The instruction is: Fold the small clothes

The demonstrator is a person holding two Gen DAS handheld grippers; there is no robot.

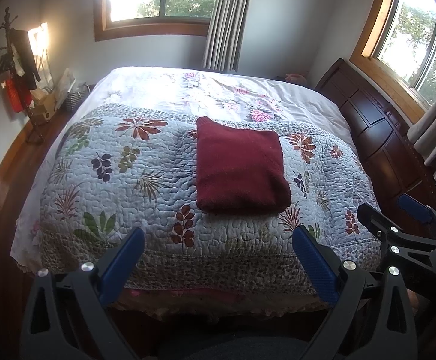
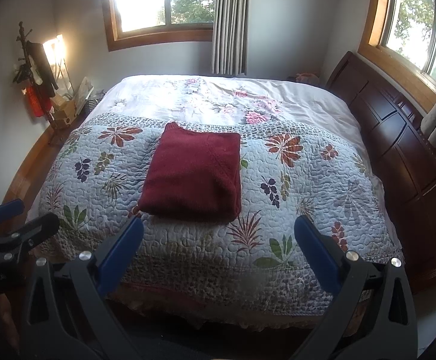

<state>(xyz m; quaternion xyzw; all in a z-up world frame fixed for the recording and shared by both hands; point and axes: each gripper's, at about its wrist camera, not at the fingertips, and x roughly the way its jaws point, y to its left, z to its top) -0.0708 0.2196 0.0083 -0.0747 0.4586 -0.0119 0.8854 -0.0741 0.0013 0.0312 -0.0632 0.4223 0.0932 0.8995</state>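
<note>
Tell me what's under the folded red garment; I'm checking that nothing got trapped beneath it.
The folded red garment lies on the floral quilt, which shows all around it. Whatever is directly beneath or inside its folds is covered and cannot be seen.

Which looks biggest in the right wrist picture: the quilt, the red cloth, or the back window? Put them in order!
1. Quilt
2. Red cloth
3. Back window, about as big as the cloth here, so unsure; it is farther away and cut off at the top.

Folded dark-red garment [image 1: 240,169], flat on quilt [image 1: 128,180]
</note>
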